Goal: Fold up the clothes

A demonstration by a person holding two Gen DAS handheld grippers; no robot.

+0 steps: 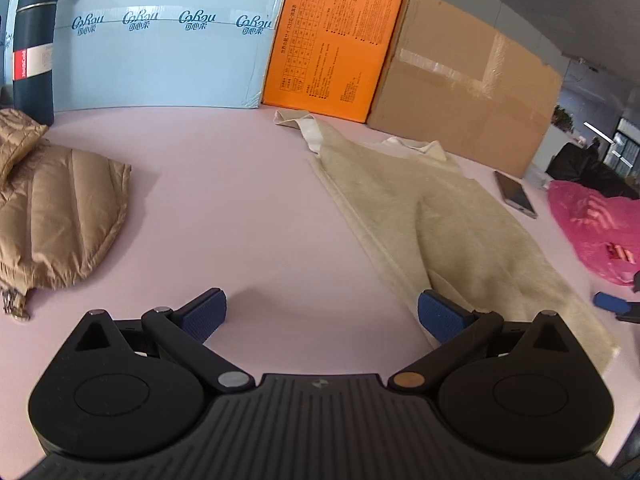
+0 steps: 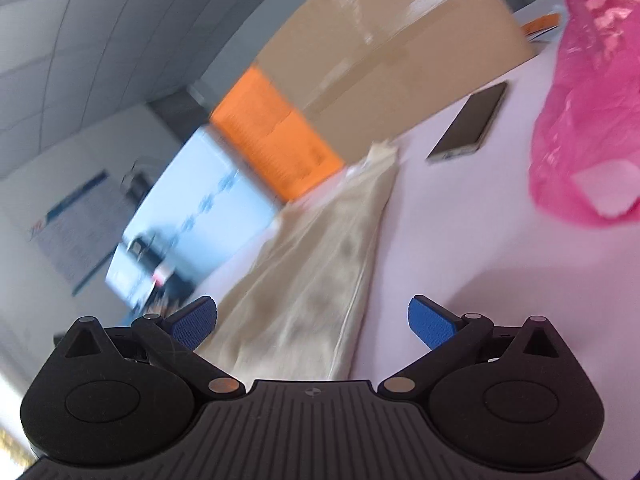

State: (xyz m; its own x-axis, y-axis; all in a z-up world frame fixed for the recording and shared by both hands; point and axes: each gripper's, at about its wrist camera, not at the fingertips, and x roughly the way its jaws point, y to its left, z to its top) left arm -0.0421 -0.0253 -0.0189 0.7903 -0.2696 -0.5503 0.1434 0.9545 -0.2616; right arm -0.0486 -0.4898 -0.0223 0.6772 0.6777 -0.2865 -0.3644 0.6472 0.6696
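— Where do we stand with the tongs?

— Our left gripper (image 1: 322, 314) is spread wide over the pale pink table (image 1: 224, 208), nothing between its blue pads (image 1: 206, 312). Our right gripper (image 2: 312, 322) is just as wide, and it holds nothing either.

— And the garment?

— The cream fleece garment (image 1: 452, 232) lies flat on the table, stretching away from our left gripper's right pad toward the boxes; in the right wrist view its near end (image 2: 304, 304) sits between the fingers, below them.

— What do we have around it?

— Just beside its right edge lies a phone (image 1: 516, 194), and beyond that a pink plastic bag (image 1: 596, 228). To the left, well apart, we see a tan puffer jacket (image 1: 60, 216) and a dark flask (image 1: 34, 46) standing upright. At the back, a light blue box (image 1: 168, 44), an orange box (image 1: 336, 52) and a brown cardboard box (image 1: 464, 92) stand in a row along the far edge. The right wrist view is blurred.
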